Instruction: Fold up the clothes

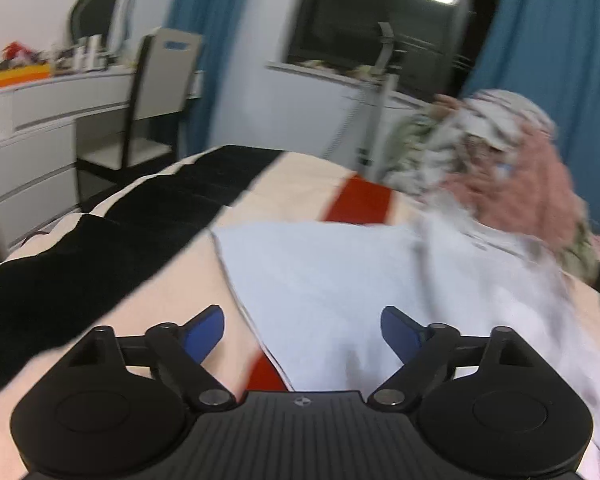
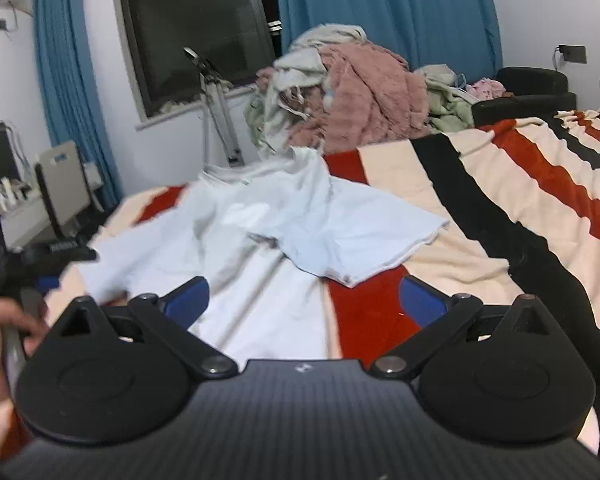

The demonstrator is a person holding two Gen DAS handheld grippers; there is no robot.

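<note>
Right wrist view: white T-shirt (image 2: 284,232) rumpled on striped bed (image 2: 500,216), sleeve folded at 1 o'clock; both grippers, right gripper (image 2: 304,300) and left gripper (image 1: 302,334), fingers wide, empty; risk: pinching blanket with the hem, dragging creases.

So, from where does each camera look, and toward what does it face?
Left wrist: sits on the left hand-held gripper, facing along its open blue fingers over the white T-shirt toward the desk and window.
Right wrist: sits on the right hand-held gripper, also open, facing the T-shirt, striped blanket and clothes pile; the person's hand shows at left.
Shared: T-shirt, blanket, pile, window.
</note>
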